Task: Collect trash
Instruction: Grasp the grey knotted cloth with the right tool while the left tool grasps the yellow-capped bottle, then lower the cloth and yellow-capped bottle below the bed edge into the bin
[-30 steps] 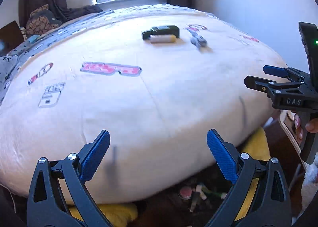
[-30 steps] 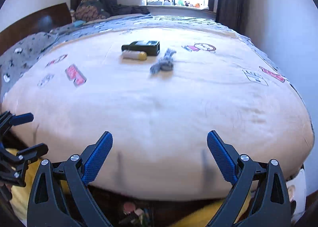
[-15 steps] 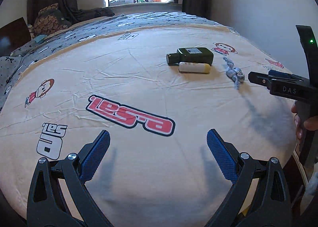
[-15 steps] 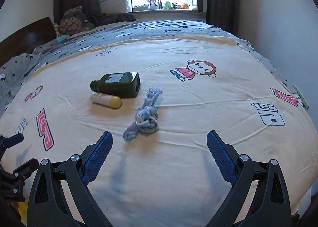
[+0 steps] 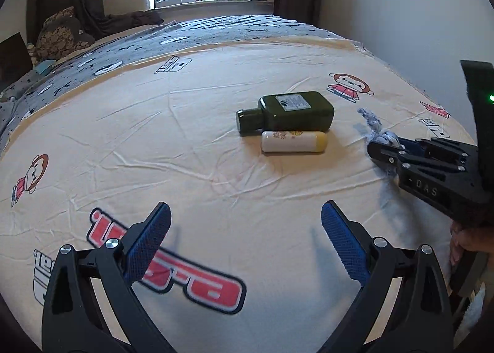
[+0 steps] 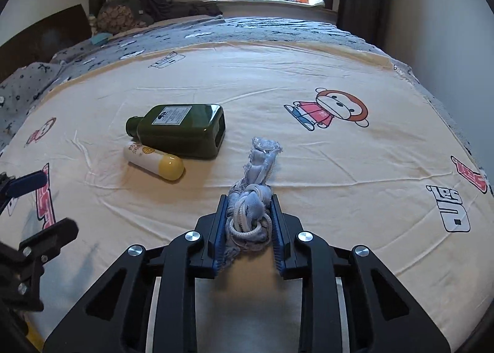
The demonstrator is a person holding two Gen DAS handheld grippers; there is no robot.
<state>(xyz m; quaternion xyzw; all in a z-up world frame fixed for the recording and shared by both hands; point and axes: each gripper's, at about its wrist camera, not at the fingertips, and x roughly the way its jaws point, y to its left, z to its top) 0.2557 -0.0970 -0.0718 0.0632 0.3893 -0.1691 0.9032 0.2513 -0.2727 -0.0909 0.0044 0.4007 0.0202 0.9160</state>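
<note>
In the right wrist view, the left gripper is seen at the 9 o'clock edge, above the cream bed sheet; its jaws are spread wide and nothing is held between them. A little right of it, at about 10 o'clock from the middle, a dark green bottle is laid on its side, and a small white tube with a yellow cap is placed just beside it, on the near side. At the middle, toward 6 o'clock, the right gripper has just been closing, and a knotted grey-blue rag is now pinched between its blue pads. The frayed end of the rag is stretched toward 12 o'clock and rests on the sheet. A printed monkey is seen at 2 o'clock.
</note>
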